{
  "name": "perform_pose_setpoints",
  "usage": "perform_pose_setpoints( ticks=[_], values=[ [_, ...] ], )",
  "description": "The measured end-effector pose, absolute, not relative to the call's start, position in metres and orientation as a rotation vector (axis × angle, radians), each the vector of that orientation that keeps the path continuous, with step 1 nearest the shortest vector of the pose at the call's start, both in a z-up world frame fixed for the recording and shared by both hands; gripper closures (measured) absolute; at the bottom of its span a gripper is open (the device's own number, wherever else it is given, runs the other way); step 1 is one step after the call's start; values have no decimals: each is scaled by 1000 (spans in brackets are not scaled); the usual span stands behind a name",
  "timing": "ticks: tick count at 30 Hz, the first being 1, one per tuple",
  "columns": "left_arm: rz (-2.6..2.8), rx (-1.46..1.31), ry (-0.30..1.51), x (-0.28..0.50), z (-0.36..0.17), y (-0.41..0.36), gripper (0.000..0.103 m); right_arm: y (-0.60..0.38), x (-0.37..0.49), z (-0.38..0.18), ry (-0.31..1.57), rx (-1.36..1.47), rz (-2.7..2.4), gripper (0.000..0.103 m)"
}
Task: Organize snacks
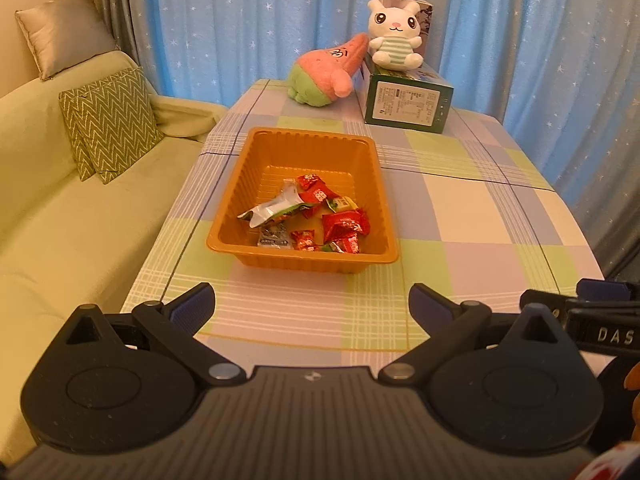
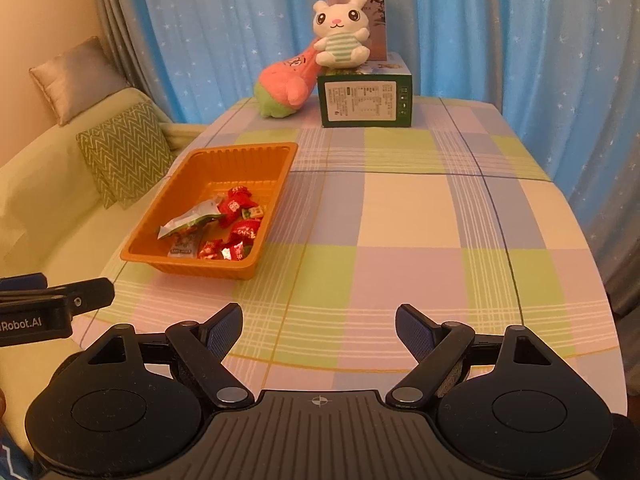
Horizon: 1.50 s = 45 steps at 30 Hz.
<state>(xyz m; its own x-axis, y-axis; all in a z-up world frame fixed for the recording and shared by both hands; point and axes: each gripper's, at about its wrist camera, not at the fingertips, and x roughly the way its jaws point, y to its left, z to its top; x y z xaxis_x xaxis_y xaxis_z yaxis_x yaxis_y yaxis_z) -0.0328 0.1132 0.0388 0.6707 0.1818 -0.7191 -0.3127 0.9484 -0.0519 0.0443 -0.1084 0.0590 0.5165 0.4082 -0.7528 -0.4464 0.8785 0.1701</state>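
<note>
One orange tray [image 1: 372,184] sat on the bench [image 1: 460,216], holding roughly nine wrapped snacks [image 1: 344,226]. Two plush toys [image 1: 394,34] and two boxes [image 1: 406,102] stood behind. Both grippers, left [image 1: 311,308] and right [image 2: 319,330], had fingers released, empty.

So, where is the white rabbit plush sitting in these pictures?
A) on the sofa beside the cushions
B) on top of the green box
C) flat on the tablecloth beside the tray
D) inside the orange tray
B: the white rabbit plush sits on top of the green box at the far end of the table, well beyond the orange tray, which holds only wrapped snacks.
</note>
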Motion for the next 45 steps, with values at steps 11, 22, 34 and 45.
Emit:
perform_pose_setpoints(
  ticks=[11, 22, 34, 45],
  values=[
    [273, -172, 798, -39, 36, 108, 0, -111, 35, 62, 884, -50, 505, 20],
    [279, -173, 795, -39, 36, 110, 0, -111, 36, 64, 878, -52, 500, 20],
    [274, -172, 795, -37, 36, 108, 0, -110, 37, 64, 878, -49, 499, 20],
    [275, -167, 795, -36, 36, 109, 0, -110, 38, 65, 878, -50, 499, 20]
  ],
)
